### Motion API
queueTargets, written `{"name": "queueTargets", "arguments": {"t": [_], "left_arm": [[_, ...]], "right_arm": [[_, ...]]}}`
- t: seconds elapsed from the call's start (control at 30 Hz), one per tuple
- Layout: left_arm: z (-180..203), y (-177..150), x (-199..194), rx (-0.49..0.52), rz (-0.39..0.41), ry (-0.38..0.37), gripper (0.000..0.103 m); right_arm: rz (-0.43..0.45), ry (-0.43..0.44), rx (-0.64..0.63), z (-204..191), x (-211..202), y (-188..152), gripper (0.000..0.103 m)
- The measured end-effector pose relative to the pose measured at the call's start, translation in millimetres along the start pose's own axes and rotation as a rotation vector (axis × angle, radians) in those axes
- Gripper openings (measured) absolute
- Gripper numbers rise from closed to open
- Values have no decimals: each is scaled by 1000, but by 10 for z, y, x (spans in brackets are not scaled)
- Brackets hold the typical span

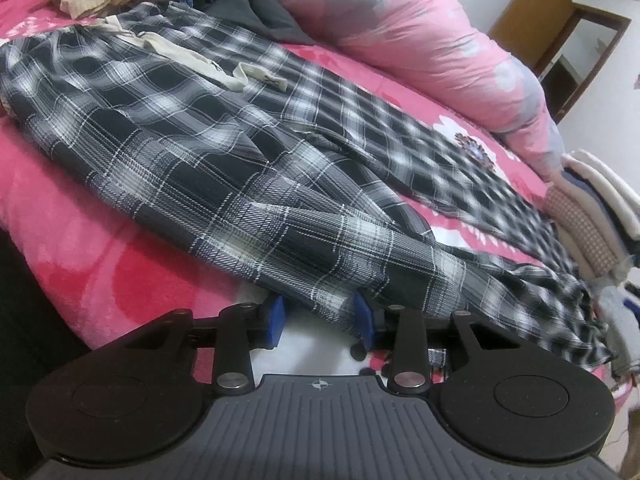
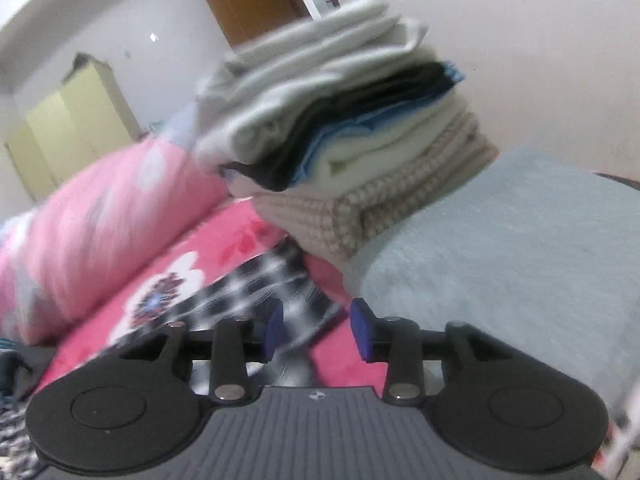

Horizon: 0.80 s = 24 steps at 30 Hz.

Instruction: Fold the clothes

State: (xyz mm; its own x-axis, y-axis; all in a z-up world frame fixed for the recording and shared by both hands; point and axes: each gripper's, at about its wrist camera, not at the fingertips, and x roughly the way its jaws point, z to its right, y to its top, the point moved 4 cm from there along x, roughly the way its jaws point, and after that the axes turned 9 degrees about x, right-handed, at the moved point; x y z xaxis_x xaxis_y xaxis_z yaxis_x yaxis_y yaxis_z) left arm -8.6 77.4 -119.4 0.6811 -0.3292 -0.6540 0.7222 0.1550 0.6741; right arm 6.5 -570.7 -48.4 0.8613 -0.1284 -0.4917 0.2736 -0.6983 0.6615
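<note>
Plaid trousers (image 1: 192,152) lie spread lengthwise on the bed's pink floral cover (image 1: 100,264), waistband far left, legs running near and right. The left gripper (image 1: 320,322) has its blue fingers (image 1: 276,322) parted, a fold of one trouser leg lying between them, not pinched. The right gripper (image 2: 316,332) is likewise parted around the blurred plaid hem (image 2: 276,292). A stack of folded clothes (image 2: 344,128) stands beyond, beside a grey blanket (image 2: 500,260).

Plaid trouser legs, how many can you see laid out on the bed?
2: the near leg runs to the left tool, the far leg lies beside the pink duvet.
</note>
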Motion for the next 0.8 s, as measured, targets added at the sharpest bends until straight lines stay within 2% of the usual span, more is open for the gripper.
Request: {"name": "queueTargets", "arguments": {"t": [0.13, 0.23, 0.3, 0.4, 0.53, 0.8], "left_arm": [[-14, -11, -21, -17, 17, -13, 37], [-24, -19, -37, -30, 30, -23, 37], [-31, -24, -48, -38, 39, -29, 35], [-41, -32, -64, -51, 52, -39, 35], [-57, -45, -75, -63, 65, -52, 35], [-97, -75, -67, -71, 79, -77, 35]], "right_arm": [[-103, 29, 220, 351, -357, -434, 40], [-187, 46, 365, 559, -406, -799, 38], [-206, 55, 439, 654, -398, -929, 36], [-195, 73, 536, 760, -395, -975, 30], [-192, 87, 643, 852, -460, -997, 31], [-199, 132, 692, 815, -317, -968, 31]]}}
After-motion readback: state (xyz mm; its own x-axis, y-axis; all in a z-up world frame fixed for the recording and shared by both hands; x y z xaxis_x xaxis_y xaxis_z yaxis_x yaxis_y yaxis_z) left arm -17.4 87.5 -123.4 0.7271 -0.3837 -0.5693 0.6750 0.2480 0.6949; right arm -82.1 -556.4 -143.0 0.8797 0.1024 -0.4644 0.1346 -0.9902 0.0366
